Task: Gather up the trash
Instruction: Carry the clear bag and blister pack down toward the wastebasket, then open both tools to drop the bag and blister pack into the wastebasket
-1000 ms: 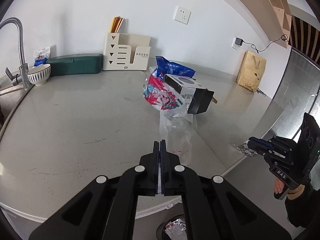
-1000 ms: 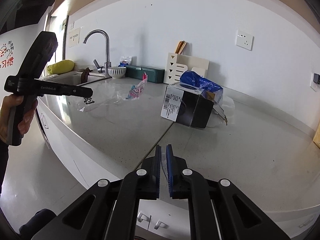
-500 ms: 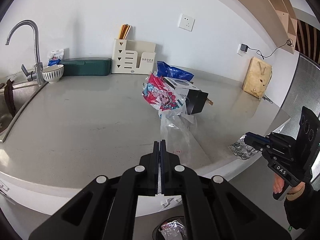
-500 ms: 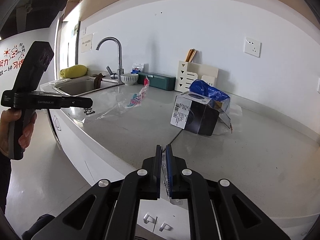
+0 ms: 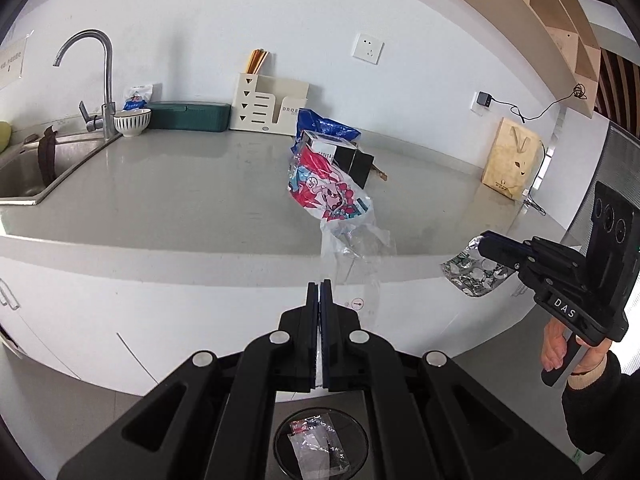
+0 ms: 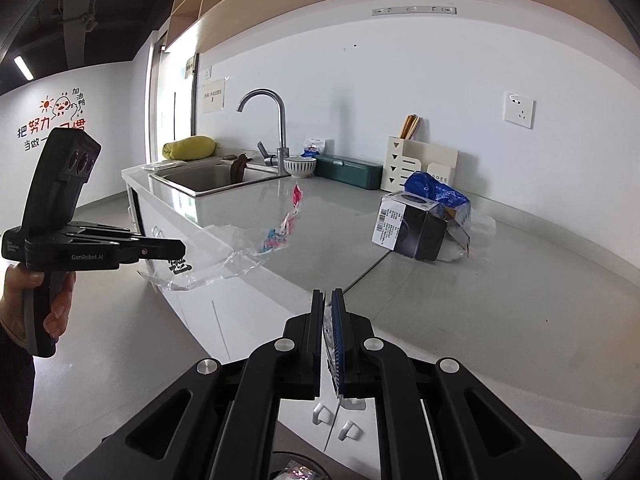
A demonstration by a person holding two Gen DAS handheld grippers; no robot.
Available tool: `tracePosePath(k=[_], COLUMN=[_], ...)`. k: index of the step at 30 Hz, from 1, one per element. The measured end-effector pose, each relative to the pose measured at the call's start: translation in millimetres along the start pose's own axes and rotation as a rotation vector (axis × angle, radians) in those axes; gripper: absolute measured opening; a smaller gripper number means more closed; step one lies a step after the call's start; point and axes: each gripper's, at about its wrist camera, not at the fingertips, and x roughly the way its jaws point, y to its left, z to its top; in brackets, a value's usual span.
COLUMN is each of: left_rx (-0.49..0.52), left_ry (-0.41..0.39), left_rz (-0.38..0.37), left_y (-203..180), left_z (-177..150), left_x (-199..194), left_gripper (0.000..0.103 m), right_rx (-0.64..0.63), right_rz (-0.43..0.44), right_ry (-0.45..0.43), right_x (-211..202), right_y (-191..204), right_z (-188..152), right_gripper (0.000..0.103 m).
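My left gripper (image 5: 319, 292), clamped on the clear pink-printed plastic wrapper (image 5: 336, 216), hangs directly above the round black bin (image 5: 320, 446).

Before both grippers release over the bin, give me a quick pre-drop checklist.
1. Left gripper shut on clear plastic bag with pink print: ok.
2. Right gripper shut on silver foil blister pack: ok.
3. Round black bin open under left gripper: ok.
4. Bin centred under right gripper: cannot tell, only its edge shows.
5. Bag's far end off grey countertop: cannot tell.
6. Countertop cleared: not ok, black box and blue bag lie on it.
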Motion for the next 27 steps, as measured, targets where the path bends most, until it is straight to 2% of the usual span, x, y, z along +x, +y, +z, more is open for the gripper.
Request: tracePosePath(k=[6,12,17,27], left_rx=[-0.016,-0.054,-0.089,-0.173], left_ry=[0.022,0.079,0.165,0.357], left_rz=[0.026,0.048,0.079,0.047], left_y=[-23,-33,-32,-18], left_z=[-38,-82,-125,-215], left_x=[-21,-21,10,93], left_gripper=[0.002,0.002,0.002,0.002], right_rx=[-0.002,0.002,0.02,0.073], right_rz=[0.06,0.107,0.15,0.215], right_ry=[0.028,0.096,0.177,0.351], right_x=[-20,-16,3,65], right_y=[16,27,30,28], right_z=[-23,-60,-101,-187], right_gripper=[0.009,0.009,0.009,0.009])
